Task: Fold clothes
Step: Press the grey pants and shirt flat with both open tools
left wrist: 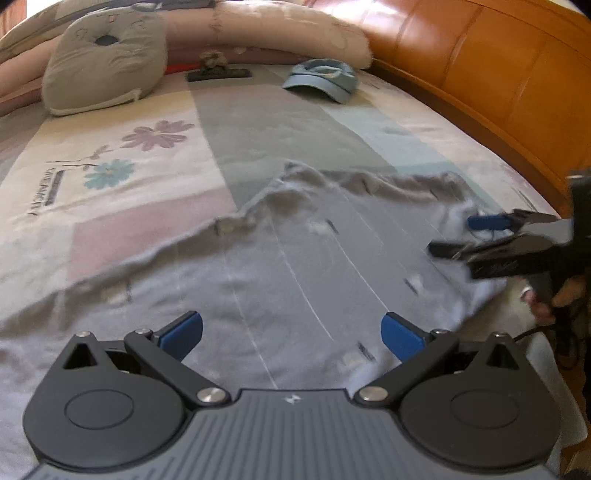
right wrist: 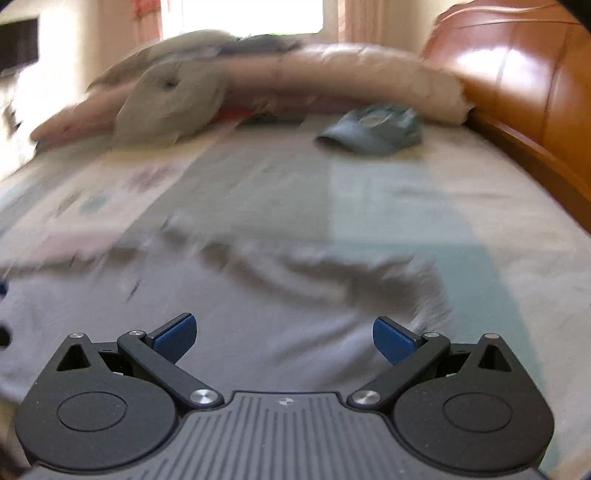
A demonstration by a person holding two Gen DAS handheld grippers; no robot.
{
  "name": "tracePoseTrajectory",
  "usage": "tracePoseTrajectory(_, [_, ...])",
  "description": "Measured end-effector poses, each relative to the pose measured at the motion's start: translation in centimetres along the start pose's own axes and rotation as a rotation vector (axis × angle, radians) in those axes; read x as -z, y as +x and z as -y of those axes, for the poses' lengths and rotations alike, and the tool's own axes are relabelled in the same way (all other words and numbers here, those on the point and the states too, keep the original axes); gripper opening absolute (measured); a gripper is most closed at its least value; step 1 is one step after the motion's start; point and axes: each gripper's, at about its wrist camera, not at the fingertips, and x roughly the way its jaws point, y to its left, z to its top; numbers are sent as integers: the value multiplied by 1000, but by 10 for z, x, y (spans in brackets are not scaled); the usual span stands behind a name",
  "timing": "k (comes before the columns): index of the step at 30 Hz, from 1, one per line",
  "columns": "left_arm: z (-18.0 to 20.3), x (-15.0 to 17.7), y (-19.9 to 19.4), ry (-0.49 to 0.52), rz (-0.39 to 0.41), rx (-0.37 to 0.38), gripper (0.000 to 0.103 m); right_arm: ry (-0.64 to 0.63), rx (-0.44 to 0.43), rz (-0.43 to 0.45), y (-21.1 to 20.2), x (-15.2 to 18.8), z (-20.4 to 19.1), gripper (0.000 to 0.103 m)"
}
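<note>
A pale blue-grey garment (left wrist: 288,266) with thin white lines lies spread on the bed, its far edge rumpled. It also shows in the right wrist view (right wrist: 258,317), blurred. My left gripper (left wrist: 291,332) is open and empty, just above the garment's near part. My right gripper (right wrist: 282,334) is open and empty over the garment's right part. In the left wrist view the right gripper (left wrist: 476,236) shows at the garment's right edge, its blue pads apart, held by a hand.
The bed has a patchwork sheet (left wrist: 122,177) with flower prints. A grey cushion (left wrist: 103,62), a rolled pink quilt (left wrist: 280,29), a blue cap (left wrist: 321,79) and a dark object (left wrist: 218,72) lie at the far end. An orange wooden headboard (left wrist: 491,66) runs along the right.
</note>
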Motion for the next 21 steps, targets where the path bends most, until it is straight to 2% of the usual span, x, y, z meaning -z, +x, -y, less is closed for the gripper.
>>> tracePoseTrajectory(1, [3, 6, 4, 2, -15, -5, 102, -19, 25, -32, 4, 8, -5, 103])
tracePoseTrajectory(3, [9, 17, 10, 8, -51, -21, 102, -5, 38, 15, 2, 18, -6, 103])
tracePoseTrajectory(5, [20, 28, 9, 55, -51, -45, 102, 16, 32, 17, 1, 20, -4, 103])
tracePoseTrajectory(8, [22, 32, 0, 58, -64, 11, 102, 24, 45, -10, 4, 16, -5, 103])
tracePoseTrajectory(10, [10, 30, -10, 15, -45, 41, 102, 27, 51, -22, 5, 13, -6, 103])
tracePoseTrajectory(13, [-14, 25, -24, -19, -6, -73, 102, 30, 54, -28, 5, 13, -5, 103])
tracePoseTrajectory(16, [-47, 27, -25, -112, -34, -172, 102, 35, 62, -27, 5, 14, -7, 103])
tracePoseTrajectory(19, [-67, 39, -24, -177, -70, -218, 102, 42, 70, -28, 5, 14, -8, 103])
tracePoseTrajectory(21, [-68, 48, -31, -172, -60, -192, 102, 45, 73, -28, 5, 14, -8, 103])
